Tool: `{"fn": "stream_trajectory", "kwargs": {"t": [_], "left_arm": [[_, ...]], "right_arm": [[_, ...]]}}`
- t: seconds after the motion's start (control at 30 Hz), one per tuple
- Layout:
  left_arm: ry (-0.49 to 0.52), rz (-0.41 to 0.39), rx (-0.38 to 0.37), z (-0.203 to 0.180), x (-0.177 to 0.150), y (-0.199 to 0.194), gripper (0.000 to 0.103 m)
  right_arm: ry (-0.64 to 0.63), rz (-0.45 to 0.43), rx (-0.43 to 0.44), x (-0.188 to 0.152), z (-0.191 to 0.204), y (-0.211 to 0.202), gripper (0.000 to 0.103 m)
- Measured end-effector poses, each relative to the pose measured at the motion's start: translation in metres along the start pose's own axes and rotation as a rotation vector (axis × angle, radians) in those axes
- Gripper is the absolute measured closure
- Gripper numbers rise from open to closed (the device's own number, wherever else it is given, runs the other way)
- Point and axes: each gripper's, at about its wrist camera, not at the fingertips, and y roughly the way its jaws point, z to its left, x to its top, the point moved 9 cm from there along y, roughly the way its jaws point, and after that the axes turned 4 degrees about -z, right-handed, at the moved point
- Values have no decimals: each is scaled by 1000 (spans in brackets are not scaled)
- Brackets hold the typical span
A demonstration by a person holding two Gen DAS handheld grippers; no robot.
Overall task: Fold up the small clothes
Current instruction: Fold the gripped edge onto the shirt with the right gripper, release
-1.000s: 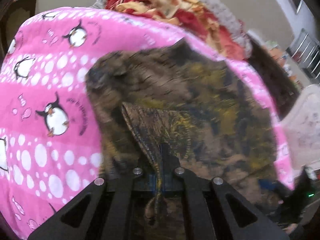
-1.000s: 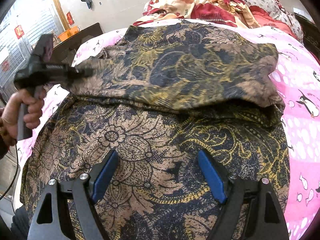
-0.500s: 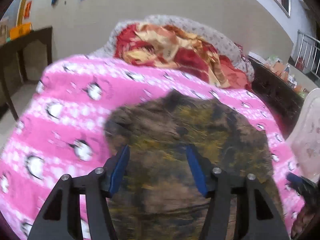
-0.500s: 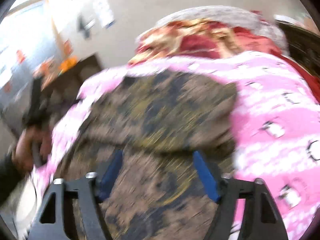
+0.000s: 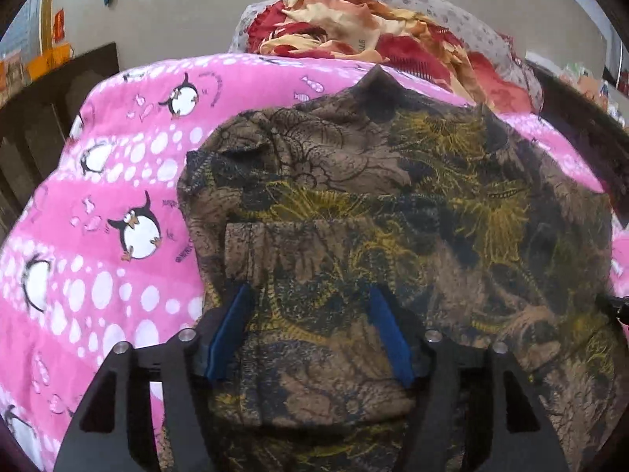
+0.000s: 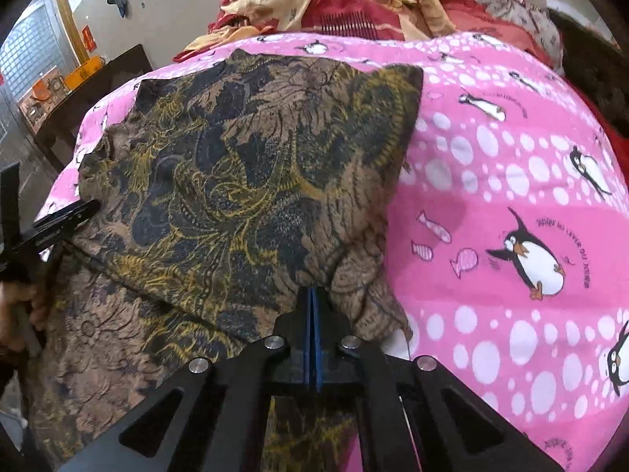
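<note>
A brown garment with a dark blue and yellow batik pattern (image 5: pixel 393 204) lies folded over itself on a pink penguin-print bedsheet (image 5: pixel 110 212). My left gripper (image 5: pixel 308 334) is open and empty, its blue pads spread just above the garment's near left part. In the right wrist view the same garment (image 6: pixel 243 181) fills the left half. My right gripper (image 6: pixel 312 310) is shut on the garment's near right edge. The left gripper (image 6: pixel 67 216) shows at the far left there, held by a hand.
A heap of red and cream bedding (image 5: pixel 373 27) and a grey pillow (image 5: pixel 471 31) lie at the far end of the bed. A dark wooden table (image 6: pixel 90 86) stands to the left. Bare pink sheet (image 6: pixel 511 196) stretches right of the garment.
My left gripper let go of the garment fold and opened. My right gripper, open before, moved to the garment's right edge and shut on it.
</note>
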Motion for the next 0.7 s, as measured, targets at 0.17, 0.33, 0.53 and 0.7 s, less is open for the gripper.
{"fn": "stream_trajectory", "kwargs": {"t": [0.17,0.33,0.53,0.7], "left_arm": [[-24,-5,-36,2,0,-2,32],[-18,-1,-31,-2,0,-3,31],[-15,1,-23,-2,2,-1,31],[-14,1,-22,-2,1,-1,30]], "right_arm": [[41,-125,-57,68,0,-15,99],[64,0,-190,80,-36,53,89],[-41,-15,-308,88,-15,32,88],[3,-131,-134,63,39,-9,64]]}}
